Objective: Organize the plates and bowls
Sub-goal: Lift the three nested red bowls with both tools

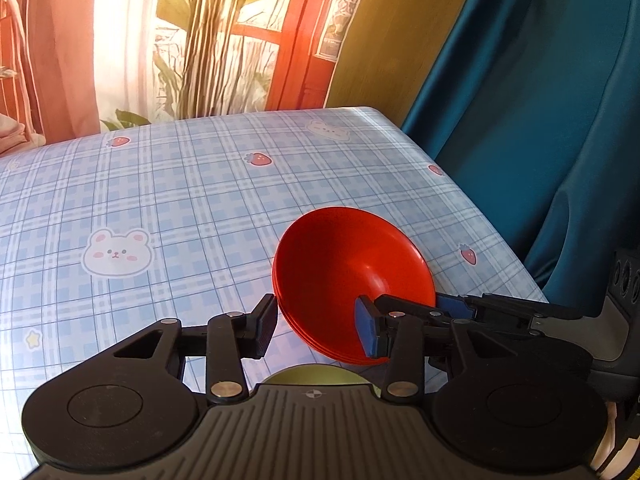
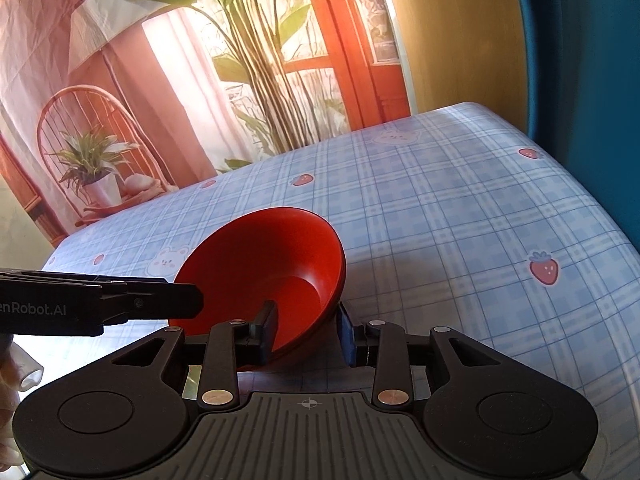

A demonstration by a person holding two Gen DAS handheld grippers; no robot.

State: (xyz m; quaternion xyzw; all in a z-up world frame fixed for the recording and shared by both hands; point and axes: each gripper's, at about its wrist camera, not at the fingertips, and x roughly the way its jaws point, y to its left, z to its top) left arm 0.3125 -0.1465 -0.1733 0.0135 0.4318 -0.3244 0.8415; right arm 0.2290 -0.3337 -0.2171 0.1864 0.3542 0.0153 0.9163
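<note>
A stack of nested red bowls (image 1: 352, 264) sits tilted at the near right of the table, its mouth facing the left wrist camera. My left gripper (image 1: 316, 328) straddles the near wall: the black pad lies outside by the rim, the blue pad inside, with a clear gap, so it is open. My right gripper (image 2: 306, 332) straddles the opposite wall of the red bowls (image 2: 272, 264), black pad inside, blue pad outside, also open. The right gripper (image 1: 424, 306) comes in from the right in the left wrist view. A left gripper finger (image 2: 176, 300) reaches the bowl rim from the left.
A yellow-green plate (image 1: 316, 376) shows just under the bowls, mostly hidden by my left gripper. The table wears a blue checked cloth (image 1: 160, 184) with bears and strawberries. Its right edge drops off beside a teal curtain (image 1: 540, 120). A printed backdrop (image 2: 160, 80) hangs behind.
</note>
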